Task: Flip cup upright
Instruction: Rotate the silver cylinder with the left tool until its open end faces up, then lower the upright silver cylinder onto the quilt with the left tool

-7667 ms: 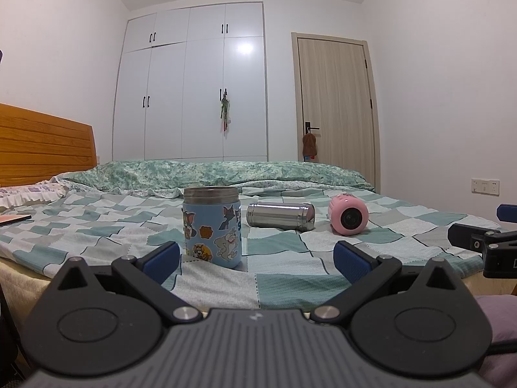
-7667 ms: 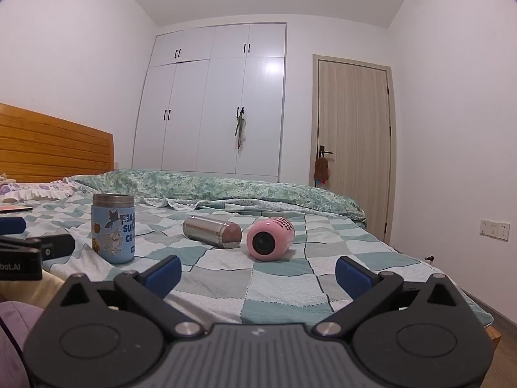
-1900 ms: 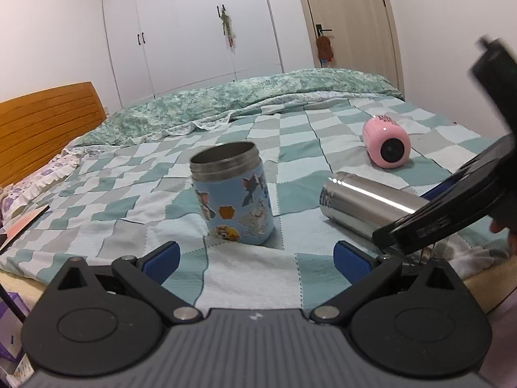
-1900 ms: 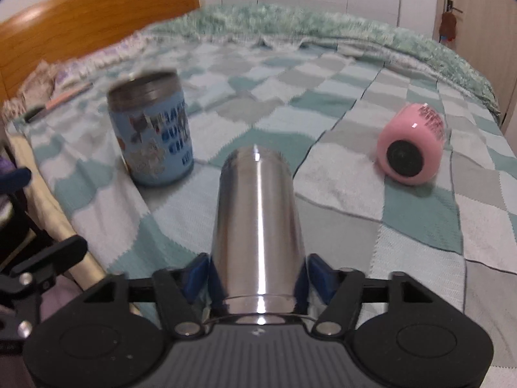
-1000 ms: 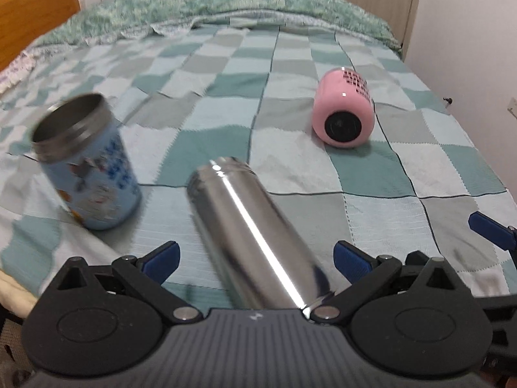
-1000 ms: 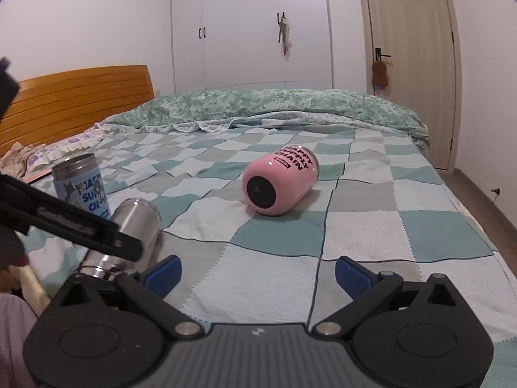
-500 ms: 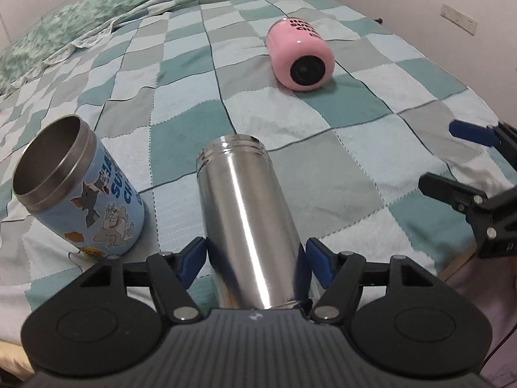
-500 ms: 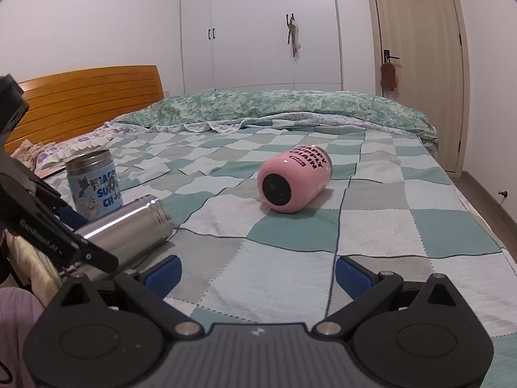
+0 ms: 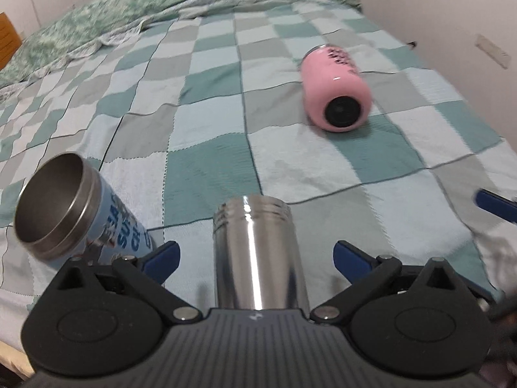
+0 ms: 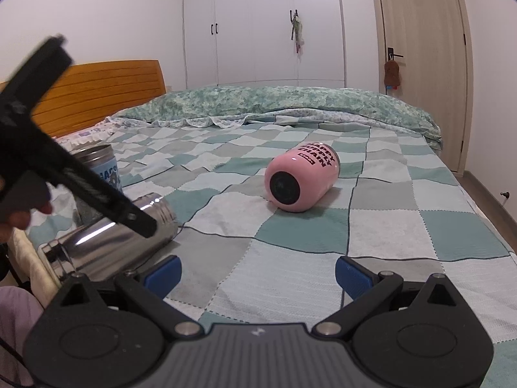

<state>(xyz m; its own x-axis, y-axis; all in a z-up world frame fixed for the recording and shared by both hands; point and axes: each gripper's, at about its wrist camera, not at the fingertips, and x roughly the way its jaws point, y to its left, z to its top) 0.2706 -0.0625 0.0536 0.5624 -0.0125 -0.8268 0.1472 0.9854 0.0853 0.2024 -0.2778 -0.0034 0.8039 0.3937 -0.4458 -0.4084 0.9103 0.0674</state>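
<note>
A steel cup (image 9: 258,252) lies on its side on the checked bedspread (image 9: 206,148), its threaded mouth pointing away from me. My left gripper (image 9: 255,255) is open with its blue pads apart on either side of the cup, not touching it. The cup also shows at the left of the right wrist view (image 10: 106,242), under the left gripper's body. My right gripper (image 10: 257,273) is open and empty above the near part of the bed. A pink cup (image 10: 302,177) lies on its side mid-bed, its base toward me; it also shows in the left wrist view (image 9: 336,93).
A blue sticker-covered cup (image 9: 77,213) stands upright just left of the steel cup. The wooden headboard (image 10: 97,93) is at the left, the wardrobe (image 10: 265,26) and a door (image 10: 423,64) behind the bed. The bed's near edge is close below the grippers.
My left gripper was shut on the steel cup half a second ago; its jaws have now opened and the cup lies free between them. The right gripper has shifted slightly.
</note>
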